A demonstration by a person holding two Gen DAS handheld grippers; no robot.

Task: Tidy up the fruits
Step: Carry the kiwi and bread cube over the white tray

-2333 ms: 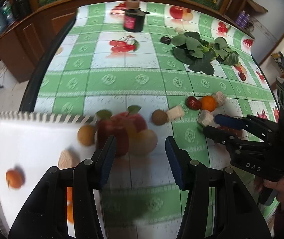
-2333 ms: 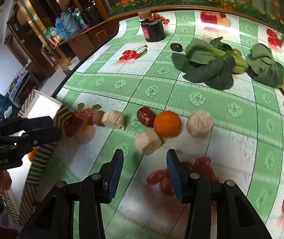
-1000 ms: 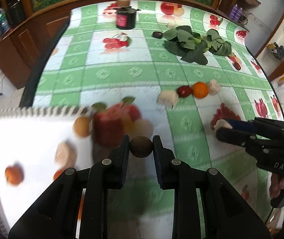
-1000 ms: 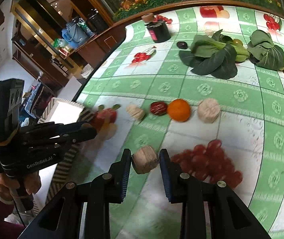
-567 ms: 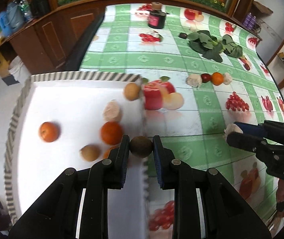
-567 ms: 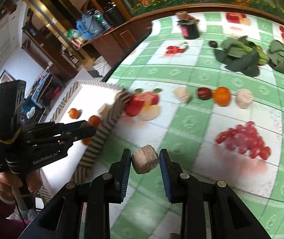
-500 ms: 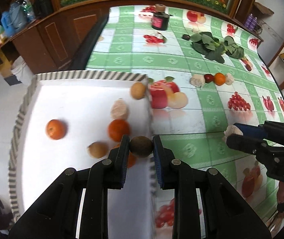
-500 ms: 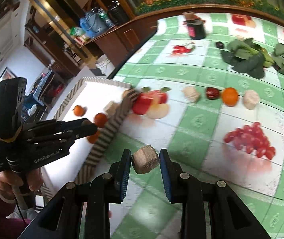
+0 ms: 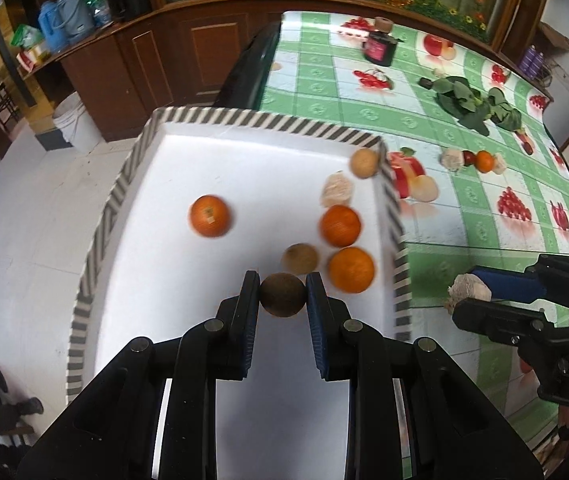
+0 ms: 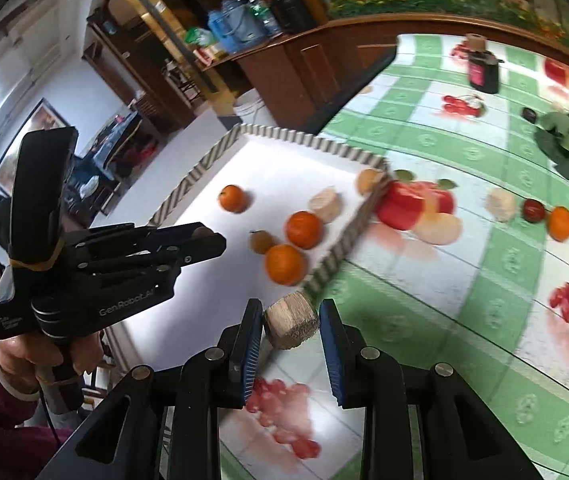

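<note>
My left gripper (image 9: 283, 293) is shut on a dark brown round fruit (image 9: 282, 295) and holds it above the near part of the white striped-rim tray (image 9: 172, 240). The tray holds three oranges, among them one orange (image 9: 209, 216) on the left, a brown fruit (image 9: 300, 258), a pale fruit (image 9: 337, 190) and a tan fruit (image 9: 364, 163) at the rim. My right gripper (image 10: 291, 322) is shut on a pale beige cut fruit (image 10: 291, 320), above the table just right of the tray's rim (image 10: 344, 248). It also shows in the left wrist view (image 9: 469, 289).
On the green checked tablecloth (image 9: 364, 112) lie a pale fruit (image 9: 451, 159), a dark red fruit (image 9: 469, 157), an orange (image 9: 484, 161) and another pale fruit (image 9: 498, 164) in a row. Leafy greens (image 9: 472, 104) and a dark jar (image 9: 380, 46) stand farther back. A wooden cabinet (image 9: 156, 60) is at the left.
Both grippers moved left, holding their fruits. My left gripper now hangs over the tray's inside instead of its right rim. My right gripper has come to the tray's right edge.
</note>
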